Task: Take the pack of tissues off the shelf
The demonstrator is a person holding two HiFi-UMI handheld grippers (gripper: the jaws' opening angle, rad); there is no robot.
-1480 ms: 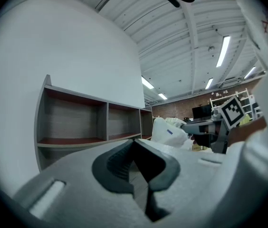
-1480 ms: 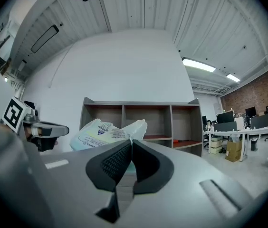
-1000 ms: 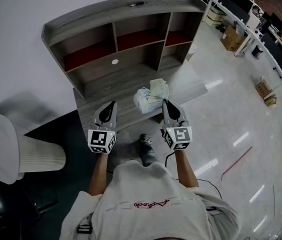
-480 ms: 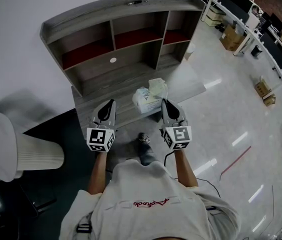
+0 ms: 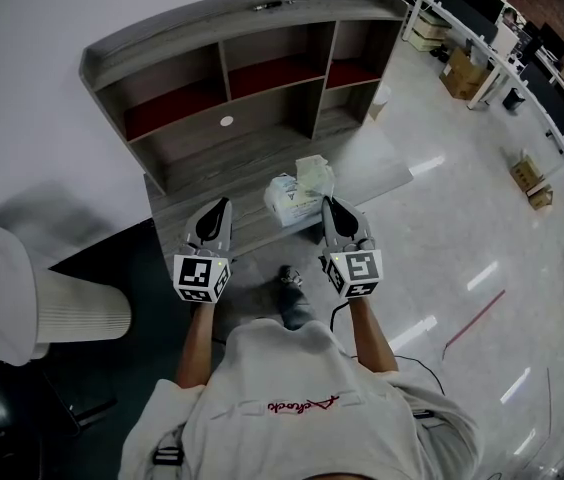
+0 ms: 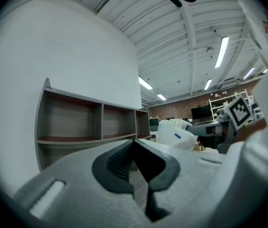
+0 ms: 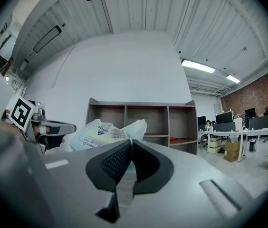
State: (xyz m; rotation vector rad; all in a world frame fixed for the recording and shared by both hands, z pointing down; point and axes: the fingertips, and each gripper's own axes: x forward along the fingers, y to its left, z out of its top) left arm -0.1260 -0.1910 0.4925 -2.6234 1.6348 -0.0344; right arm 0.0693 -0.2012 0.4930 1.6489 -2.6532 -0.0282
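The pack of tissues (image 5: pixel 295 193), white plastic with pale print, lies on the low front ledge of the grey wooden shelf unit (image 5: pixel 202 173). My left gripper (image 5: pixel 224 206) hovers just left of it, jaws shut and empty. My right gripper (image 5: pixel 328 204) sits just right of the pack, also shut with nothing held. In the left gripper view the pack (image 6: pixel 174 134) shows past the closed tips (image 6: pixel 134 141). In the right gripper view the pack (image 7: pixel 106 132) stands directly behind the closed tips (image 7: pixel 130 142), with no contact visible.
The shelf's upper compartments (image 5: pixel 262 63) look empty and back onto a white wall. A white ribbed object (image 5: pixel 72 313) stands on the floor at left. Desks (image 5: pixel 482 18) and cardboard boxes (image 5: pixel 527 183) line the right. The person's shoe (image 5: pixel 297 308) is below the ledge.
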